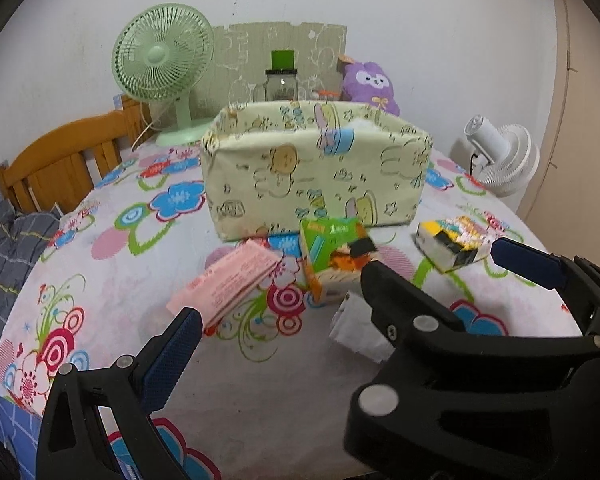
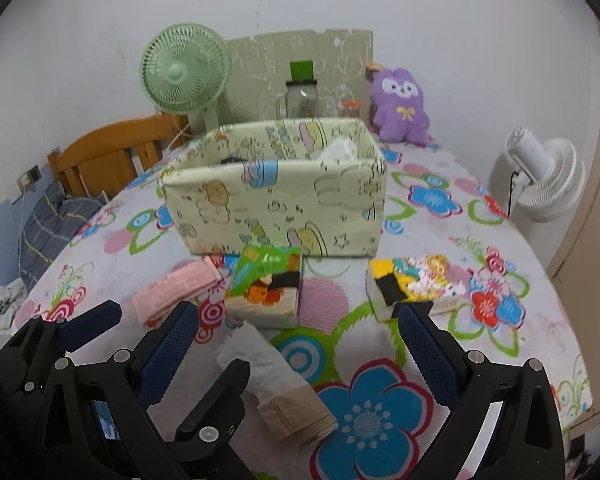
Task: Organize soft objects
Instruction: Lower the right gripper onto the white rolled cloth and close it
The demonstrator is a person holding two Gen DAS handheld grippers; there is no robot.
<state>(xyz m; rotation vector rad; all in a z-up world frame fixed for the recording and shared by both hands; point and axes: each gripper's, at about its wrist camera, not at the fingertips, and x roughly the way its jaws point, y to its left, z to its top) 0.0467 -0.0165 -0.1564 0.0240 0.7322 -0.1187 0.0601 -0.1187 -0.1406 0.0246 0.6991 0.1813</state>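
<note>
A pale yellow fabric storage box [image 1: 316, 172] [image 2: 276, 200] stands mid-table with something white inside [image 2: 340, 148]. In front of it lie a pink tissue pack [image 1: 228, 280] [image 2: 176, 292], a green tissue pack [image 1: 334, 258] [image 2: 266, 286], a yellow patterned tissue pack [image 1: 456, 242] [image 2: 416, 280] and a white and brown napkin bundle [image 1: 356, 326] [image 2: 276, 384]. My left gripper [image 1: 276, 334] is open and empty above the near table; it also shows in the right wrist view [image 2: 168, 348]. My right gripper [image 2: 296, 344] is open and empty, over the napkin bundle; it also shows in the left wrist view [image 1: 432, 256].
A green desk fan [image 1: 164, 68] [image 2: 186, 74], a glass jar [image 2: 302, 98] and a purple plush [image 1: 370, 86] [image 2: 400, 106] stand behind the box. A white fan [image 2: 540, 176] is at the right, a wooden headboard [image 1: 60, 160] at the left. The flowered tablecloth [image 2: 380, 420] covers the table.
</note>
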